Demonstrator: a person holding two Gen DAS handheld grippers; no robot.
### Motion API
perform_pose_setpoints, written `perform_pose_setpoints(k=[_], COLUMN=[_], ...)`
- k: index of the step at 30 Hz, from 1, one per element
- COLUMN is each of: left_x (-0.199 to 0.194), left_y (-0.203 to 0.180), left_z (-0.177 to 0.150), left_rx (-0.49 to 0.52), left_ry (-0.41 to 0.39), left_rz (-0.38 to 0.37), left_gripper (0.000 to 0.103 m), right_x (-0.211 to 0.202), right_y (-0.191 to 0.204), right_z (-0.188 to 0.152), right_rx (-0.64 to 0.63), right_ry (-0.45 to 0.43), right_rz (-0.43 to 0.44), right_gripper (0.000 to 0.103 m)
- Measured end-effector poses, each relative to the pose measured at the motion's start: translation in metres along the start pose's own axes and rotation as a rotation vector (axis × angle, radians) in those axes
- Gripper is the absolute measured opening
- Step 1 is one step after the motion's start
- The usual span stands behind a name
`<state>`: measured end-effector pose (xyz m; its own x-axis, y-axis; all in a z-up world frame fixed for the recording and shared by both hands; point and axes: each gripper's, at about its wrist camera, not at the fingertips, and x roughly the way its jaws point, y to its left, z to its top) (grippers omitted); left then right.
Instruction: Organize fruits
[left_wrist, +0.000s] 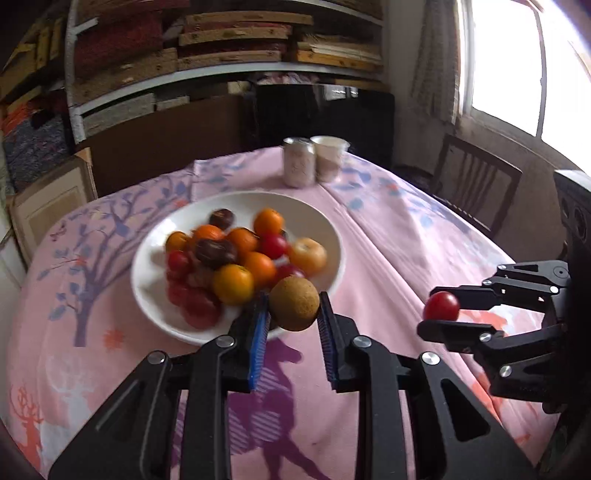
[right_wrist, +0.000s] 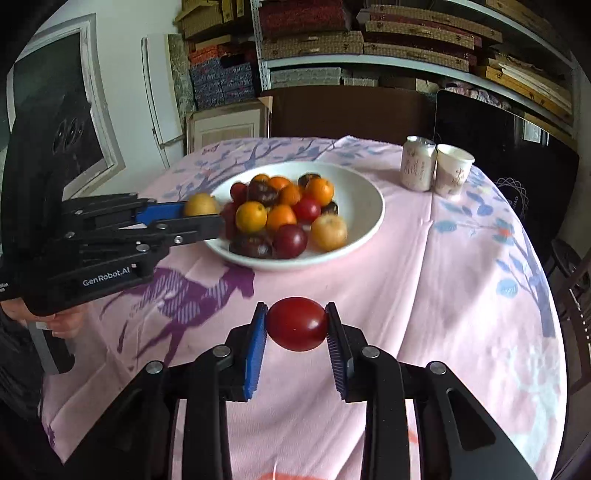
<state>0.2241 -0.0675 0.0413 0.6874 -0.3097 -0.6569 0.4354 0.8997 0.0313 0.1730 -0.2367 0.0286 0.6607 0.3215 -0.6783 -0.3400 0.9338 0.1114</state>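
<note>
Nearest in the left wrist view, the left gripper (left_wrist: 294, 314) has its ribbed blue pads (left_wrist: 259, 332) pressed against either side of a round, brown, rough-skinned fruit (left_wrist: 294, 303), dull and faintly speckled, possibly a longan or a small kiwi; the blur does not let me say which. It sits right at the fingertips, held clear of the cloth and just over the near rim of the bowl.

In the right wrist view, the right gripper (right_wrist: 296, 325) is clamped on a cherry tomato (right_wrist: 296, 324), smooth, glossy, dark red and slightly oval, pinched at its two ends between the blue pad tips. It hangs above the pink tablecloth (right_wrist: 424, 295), a soft creased fabric printed with purple deer and blue-leaved trees, and well short of the bowl.

Farther out stands a wide, shallow white bowl (right_wrist: 369, 221), glazed and smooth, heaped with small round fruit: oranges (right_wrist: 251, 216), red tomatoes (right_wrist: 306, 209), dark plum-coloured pieces (right_wrist: 290, 242) and a yellowish apple-like fruit (right_wrist: 328, 232).

Beyond it, near the far edge of the table, a pale drinks can (right_wrist: 418, 164) and a paper cup (right_wrist: 452, 170) stand upright, touching or nearly so. Behind them rise shelves (right_wrist: 369, 62) stacked with flat boxes.
</note>
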Motion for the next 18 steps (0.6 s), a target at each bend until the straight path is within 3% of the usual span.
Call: perform_pose_setpoints(k=[2, 4, 10, 11, 12, 13, 14, 15, 18], left_x=[0.007, 0.017, 0.048, 0.05, 0.053, 0.055, 0.057, 0.056, 0.047], left_y=[0.025, 0.045, 0.057, 0.057, 0.058, 0.06, 0.065, 0.071, 0.08], left_z=[0.009, 0.014, 0.015, 0.016, 0.016, 0.016, 0.014, 0.013, 0.008], left_rx=[-0.037, -0.071, -0.104, -0.119, -0.135, -0.156, -0.194, -0.216, -0.24], left_ry=[-0.007, 0.007, 0.014, -0.006, -0.021, -0.032, -0.039, -0.048, -0.019], left_rz=[0.082, 0.112, 0.113, 0.13, 0.14, 0.142, 0.233, 0.248, 0.216], left_gripper=[0.025, 0.025, 0.025, 0.025, 0.04, 0.069, 0.08, 0.097, 0.099], right_x=[0.011, 0.027, 0.079, 0.089, 0.097, 0.099, 0.099, 0.098, 0.092], right_y=[0.0, -0.002, -0.003, -0.002, 0.001, 0.001, -0.004, -0.01, -0.024], right_z=[0.018, 0.034, 0.073, 0.079, 0.081, 0.08, 0.077, 0.073, 0.059], right_rx=[0.002, 0.007, 0.056, 0.055, 0.054, 0.072, 0.12, 0.158, 0.261], right_ry=[-0.024, -0.025, -0.015, -0.012, -0.022, -0.047, -0.085, -0.092, -0.064], right_rz=[-0.018, -0.01, 0.024, 0.022, -0.004, -0.034, -0.074, -0.107, -0.161], right_gripper=[0.032, 0.032, 0.032, 0.037, 0.061, 0.068, 0.089, 0.1, 0.1])
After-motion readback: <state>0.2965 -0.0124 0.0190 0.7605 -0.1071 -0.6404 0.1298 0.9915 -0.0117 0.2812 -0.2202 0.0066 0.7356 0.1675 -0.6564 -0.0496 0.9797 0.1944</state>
